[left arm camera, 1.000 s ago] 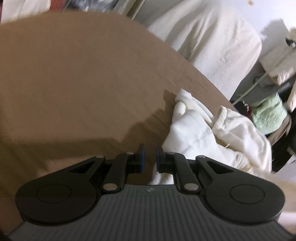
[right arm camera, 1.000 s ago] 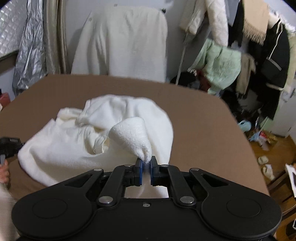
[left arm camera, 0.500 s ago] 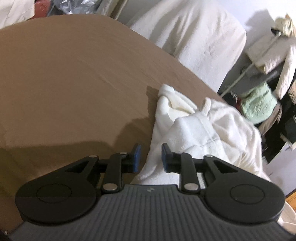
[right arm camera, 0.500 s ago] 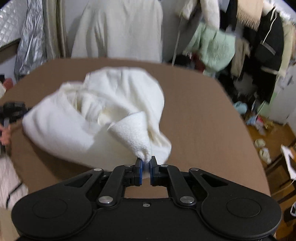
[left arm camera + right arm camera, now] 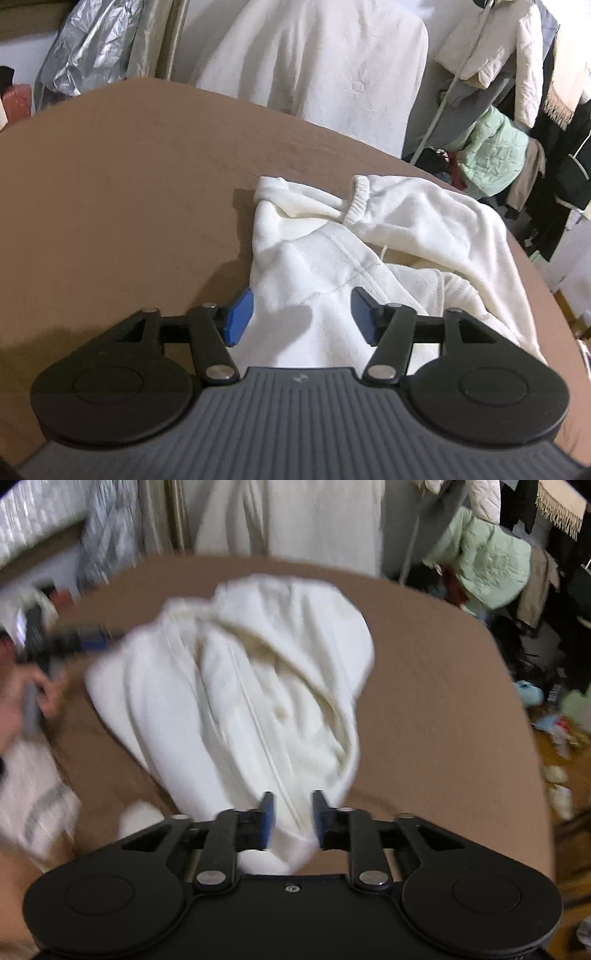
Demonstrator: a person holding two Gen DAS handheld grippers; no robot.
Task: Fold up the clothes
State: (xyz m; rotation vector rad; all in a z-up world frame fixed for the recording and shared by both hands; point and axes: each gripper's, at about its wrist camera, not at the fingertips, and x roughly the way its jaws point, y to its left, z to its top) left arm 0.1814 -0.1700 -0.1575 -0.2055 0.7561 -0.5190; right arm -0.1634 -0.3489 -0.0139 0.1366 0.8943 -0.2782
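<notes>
White fleece garment (image 5: 369, 258) lies crumpled on a brown table (image 5: 110, 184); left gripper (image 5: 301, 314) gapes wide, right gripper (image 5: 291, 819) is partly open, neither gripping anything.

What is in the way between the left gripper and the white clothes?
Nothing visible. The left gripper is open right over the white garment, which lies on the brown table, with fleece showing between its jaws and no other object in between.

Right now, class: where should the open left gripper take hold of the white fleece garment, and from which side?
Probably the left edge of the white fleece garment, near the left gripper. Come in from the bare brown table side: that edge is a raised, thick fold, easier to pinch than the flat middle.
</notes>
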